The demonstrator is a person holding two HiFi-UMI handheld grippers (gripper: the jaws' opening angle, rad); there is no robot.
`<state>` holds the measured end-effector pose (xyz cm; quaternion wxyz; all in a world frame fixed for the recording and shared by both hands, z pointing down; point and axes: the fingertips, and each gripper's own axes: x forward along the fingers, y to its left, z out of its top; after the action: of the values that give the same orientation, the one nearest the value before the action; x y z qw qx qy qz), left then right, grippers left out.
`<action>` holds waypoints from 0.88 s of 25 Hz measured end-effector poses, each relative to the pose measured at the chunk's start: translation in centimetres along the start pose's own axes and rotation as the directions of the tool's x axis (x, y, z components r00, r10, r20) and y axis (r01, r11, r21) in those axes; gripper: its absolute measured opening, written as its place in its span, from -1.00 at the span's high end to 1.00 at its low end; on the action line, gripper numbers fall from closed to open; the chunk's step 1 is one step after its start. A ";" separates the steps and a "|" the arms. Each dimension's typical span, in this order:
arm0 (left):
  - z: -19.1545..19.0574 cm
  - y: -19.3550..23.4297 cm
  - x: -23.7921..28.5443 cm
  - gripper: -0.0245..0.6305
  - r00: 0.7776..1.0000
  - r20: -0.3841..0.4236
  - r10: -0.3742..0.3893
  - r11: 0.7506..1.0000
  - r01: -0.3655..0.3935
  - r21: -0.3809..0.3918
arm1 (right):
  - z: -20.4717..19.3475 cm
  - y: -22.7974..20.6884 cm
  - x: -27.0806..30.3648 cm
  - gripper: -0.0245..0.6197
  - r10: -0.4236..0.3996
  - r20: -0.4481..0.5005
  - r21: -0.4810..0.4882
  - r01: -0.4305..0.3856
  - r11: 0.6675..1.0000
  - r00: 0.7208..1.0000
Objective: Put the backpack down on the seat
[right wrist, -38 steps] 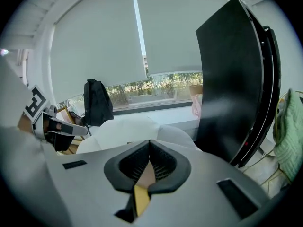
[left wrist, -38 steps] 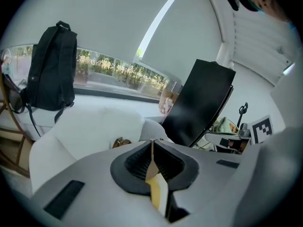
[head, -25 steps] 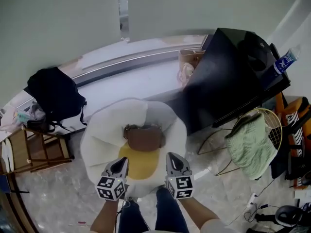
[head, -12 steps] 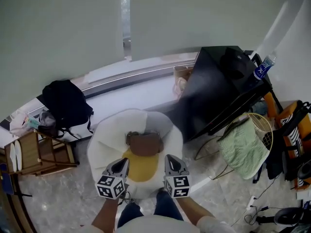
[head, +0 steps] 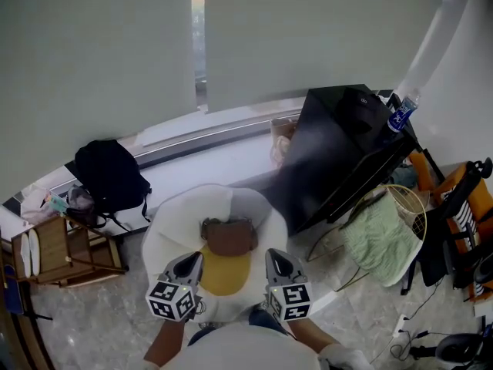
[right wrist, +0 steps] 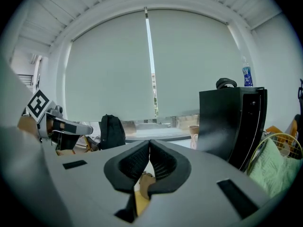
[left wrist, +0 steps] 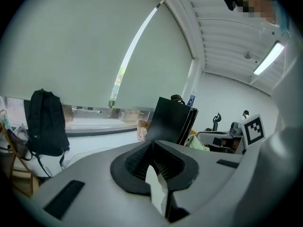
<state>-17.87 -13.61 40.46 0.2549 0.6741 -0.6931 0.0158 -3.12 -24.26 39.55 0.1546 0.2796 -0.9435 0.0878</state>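
You're looking at two backpacks (one brown backpack (head: 229, 238), one black backpack (head: 110, 177)), one white seat (head: 171, 216), one yellow cushion (head: 225, 273), one wooden stool (head: 65, 247) and one water bottle (head: 398, 115).

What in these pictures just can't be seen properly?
Head view: the front edge of the white round seat, covered by the left tool, the right tool and the person's body.
Head view: print on the clear water bottle, too small.
Right gripper view: the brown leather bag, a mere sliver below the shut tool.
Head view: the orange-and-black object, cut off by the right edge.
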 end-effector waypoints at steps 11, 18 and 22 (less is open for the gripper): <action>4.1 -3.2 -2.9 0.79 0.994 0.076 -0.081 0.996 0.078 0.050 | 5.1 0.3 -2.9 0.83 0.027 0.099 0.022 -0.029 0.999 0.995; 5.3 -3.5 -5.3 0.79 0.989 0.120 -0.090 0.994 0.083 0.065 | 6.2 1.7 -3.7 0.83 0.062 0.139 0.063 -0.071 0.995 0.988; 6.1 -3.1 -6.6 0.79 0.988 0.146 -0.057 0.996 0.046 0.077 | 5.8 2.1 -3.8 0.83 0.071 0.110 0.069 -0.078 0.995 0.991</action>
<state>-17.19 -10.00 31.70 0.1782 0.7001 -0.6913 -0.0153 -2.62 -22.10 32.68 0.0899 0.2539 -0.9564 0.1127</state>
